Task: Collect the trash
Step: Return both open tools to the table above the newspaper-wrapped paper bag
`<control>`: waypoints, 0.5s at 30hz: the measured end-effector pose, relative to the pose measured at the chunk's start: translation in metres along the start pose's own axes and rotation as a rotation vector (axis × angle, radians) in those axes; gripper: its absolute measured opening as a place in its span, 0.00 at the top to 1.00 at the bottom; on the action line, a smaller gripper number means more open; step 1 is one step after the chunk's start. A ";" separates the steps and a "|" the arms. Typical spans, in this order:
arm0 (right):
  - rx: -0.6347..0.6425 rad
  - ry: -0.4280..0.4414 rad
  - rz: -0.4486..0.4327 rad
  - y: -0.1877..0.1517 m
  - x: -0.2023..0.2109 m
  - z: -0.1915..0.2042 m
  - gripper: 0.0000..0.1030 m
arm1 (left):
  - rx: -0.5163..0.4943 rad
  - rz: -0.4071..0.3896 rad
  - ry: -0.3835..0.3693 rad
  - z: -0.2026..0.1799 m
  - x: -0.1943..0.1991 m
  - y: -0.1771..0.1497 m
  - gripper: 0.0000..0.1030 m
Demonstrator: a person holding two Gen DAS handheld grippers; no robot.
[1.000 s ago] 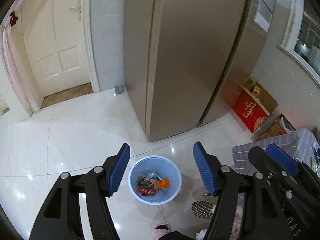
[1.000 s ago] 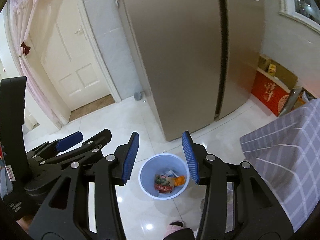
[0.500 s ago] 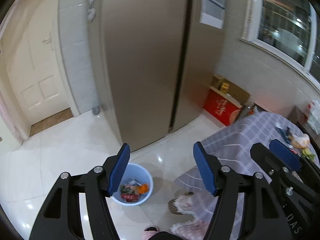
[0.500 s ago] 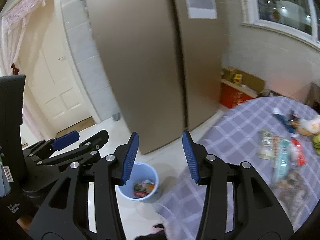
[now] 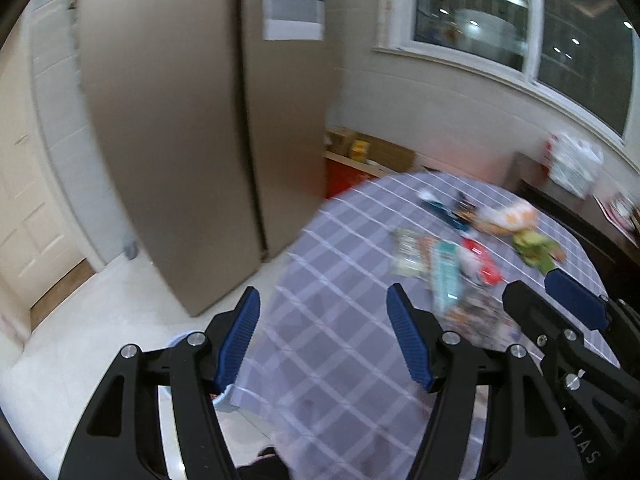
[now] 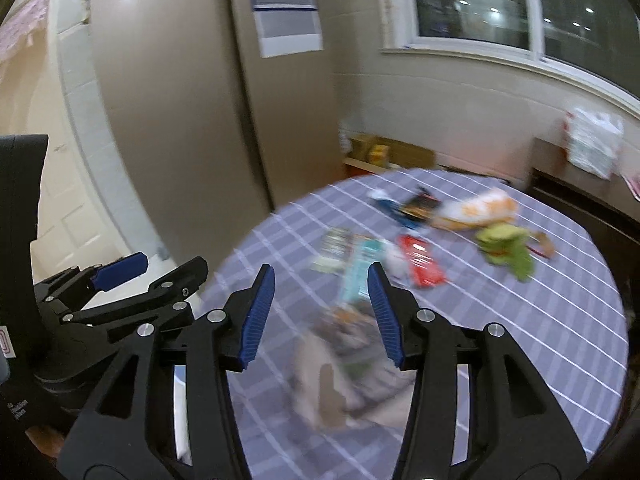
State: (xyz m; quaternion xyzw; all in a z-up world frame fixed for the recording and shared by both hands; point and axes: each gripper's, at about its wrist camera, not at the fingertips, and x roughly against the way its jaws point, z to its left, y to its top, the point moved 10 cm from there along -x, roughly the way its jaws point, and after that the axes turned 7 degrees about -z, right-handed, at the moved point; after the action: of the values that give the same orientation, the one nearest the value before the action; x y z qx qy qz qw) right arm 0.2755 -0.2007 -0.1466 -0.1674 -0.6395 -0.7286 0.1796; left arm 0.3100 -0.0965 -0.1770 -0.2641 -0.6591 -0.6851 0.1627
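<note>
Below, the bin (image 5: 180, 340) peeks out, contents hidden; left claw (image 5: 322, 338) and right claw (image 6: 322, 314) gape, holding nothing.

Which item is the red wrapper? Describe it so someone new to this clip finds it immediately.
Start at the round table with the purple checked cloth, where litter lies scattered. The red wrapper lies flat near the middle, right of a long teal packet and left of a green crumpled wrapper. It is the only bright red, flat rectangular piece there.
</note>
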 end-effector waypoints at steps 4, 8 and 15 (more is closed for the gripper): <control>-0.038 -0.061 0.019 -0.015 0.011 -0.043 0.51 | -0.043 0.031 -0.052 -0.043 -0.006 -0.015 0.37; -0.072 -0.098 0.042 -0.033 0.018 -0.073 0.44 | -0.083 0.069 -0.101 -0.072 -0.015 -0.030 0.37; -0.100 -0.107 0.086 -0.057 0.011 -0.087 0.37 | -0.083 0.142 -0.133 -0.078 -0.029 -0.054 0.35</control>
State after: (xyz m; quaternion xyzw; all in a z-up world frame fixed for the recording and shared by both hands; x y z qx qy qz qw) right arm 0.2379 -0.2804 -0.2019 -0.2422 -0.6031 -0.7412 0.1677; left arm 0.2914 -0.1729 -0.2375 -0.3615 -0.6192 -0.6795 0.1554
